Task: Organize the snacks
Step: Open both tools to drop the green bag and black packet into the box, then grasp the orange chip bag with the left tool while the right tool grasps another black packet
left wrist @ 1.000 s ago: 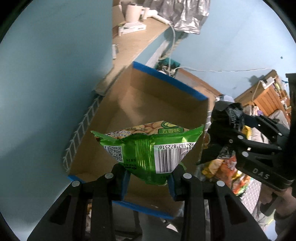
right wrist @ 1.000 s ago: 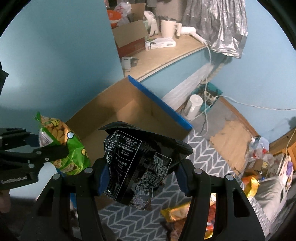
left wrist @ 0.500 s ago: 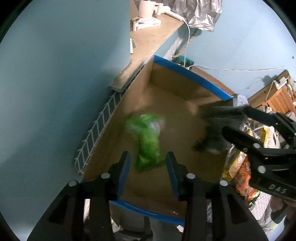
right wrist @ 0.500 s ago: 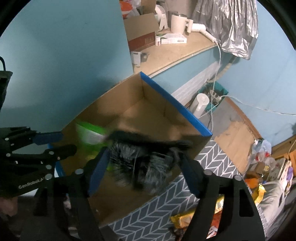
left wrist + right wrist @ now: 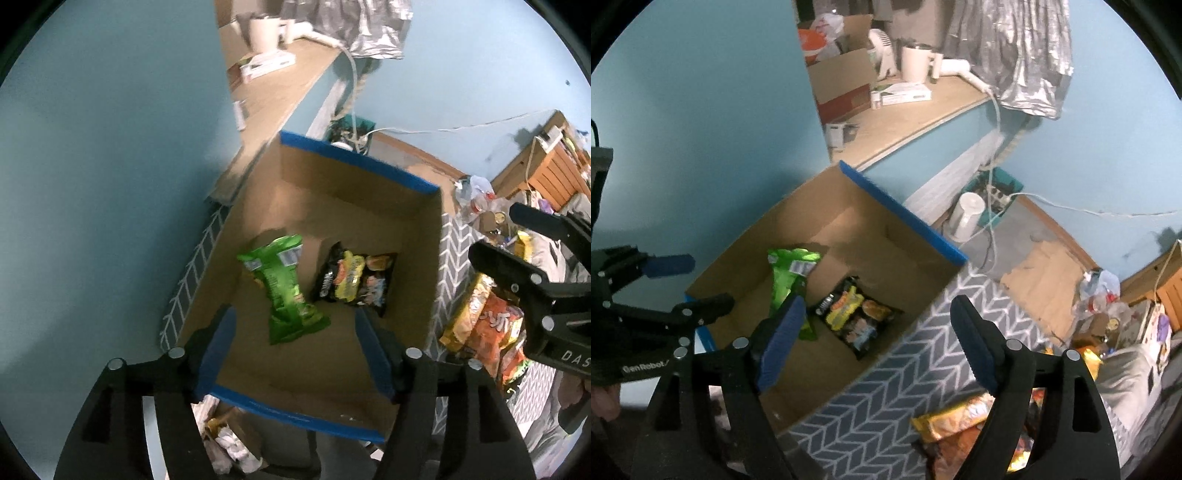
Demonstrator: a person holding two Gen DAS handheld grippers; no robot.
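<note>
The left tongs (image 5: 295, 328) are held above a cardboard box (image 5: 430, 280), their jaws opening, with nothing pressed between the blue ribbed pads (image 5: 373, 354). The right tongs (image 5: 875, 332) are likewise opening and empty, poised over the box's near corner and the rug beside it. Both tools are built of matte black plastic with round silver bolts at the joints.

The box is of plain brown corrugated card, rectangular and deep, its upper edges bound in blue tape. Two snack packets are seen lying on its floor. A glossy green packet (image 5: 286, 284), crinkled and pinched at the waist, lies towards the left, with a white barcode label at its far end. A black packet (image 5: 354, 275) printed in yellow and orange lies flat just beside it, to the right; whether the two touch cannot be told.

The box is set on a grey rug (image 5: 886, 398) woven with a white chevron pattern. On the rug, beyond the right wall of the box, a heap of shiny orange and yellow snack bags (image 5: 480, 317) is piled. Behind the box a pale wooden worktop (image 5: 923, 110) carries a cream cup (image 5: 915, 62), a flat white carton (image 5: 905, 93) and an open cardboard carton (image 5: 842, 83).
</note>
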